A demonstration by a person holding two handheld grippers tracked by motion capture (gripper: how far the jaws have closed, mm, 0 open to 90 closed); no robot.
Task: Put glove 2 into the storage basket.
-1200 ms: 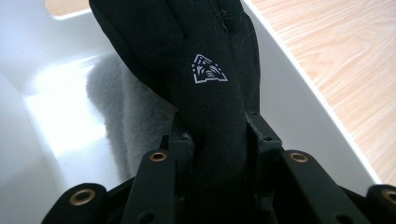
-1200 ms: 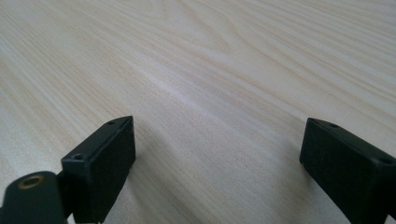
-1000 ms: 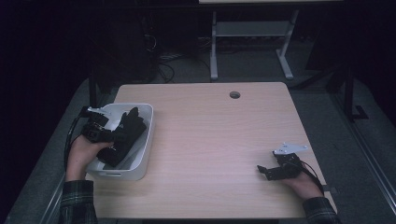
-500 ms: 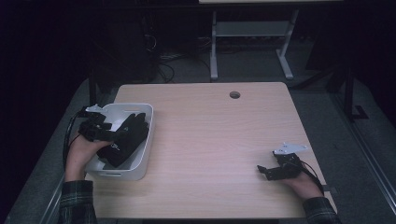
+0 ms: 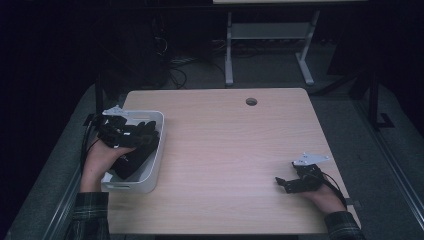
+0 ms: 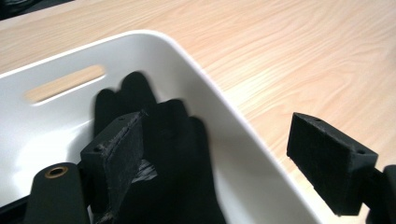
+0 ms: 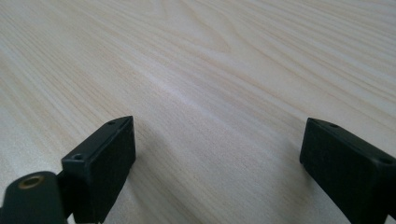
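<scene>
Left gripper (image 6: 219,182): jaws have just been opening and now stand wide apart, nothing pinched between them. The black glove (image 6: 159,154) that was in the grip a second ago lies loose in the white bin (image 6: 210,88), so I read the drop as done. The gripper has also lifted a little and pulled back toward the bin's left wall compared with the earlier high views, which fits a release and retreat.

Right gripper (image 7: 215,163): jaws wide apart over bare wood, nothing between them, parked at the near right of the table (image 5: 235,150), same spot as before.

Glove orientation, from the left gripper view: fingers point away from the jaws toward the bin's far end wall with the handle slot, cuff end toward the camera. Long axis runs roughly along the bin's length. In the high view the glove (image 5: 132,160) is a dark lump in the bin (image 5: 152,172), partly under my left hand (image 5: 100,157); finger direction is too murky to confirm there.
</scene>
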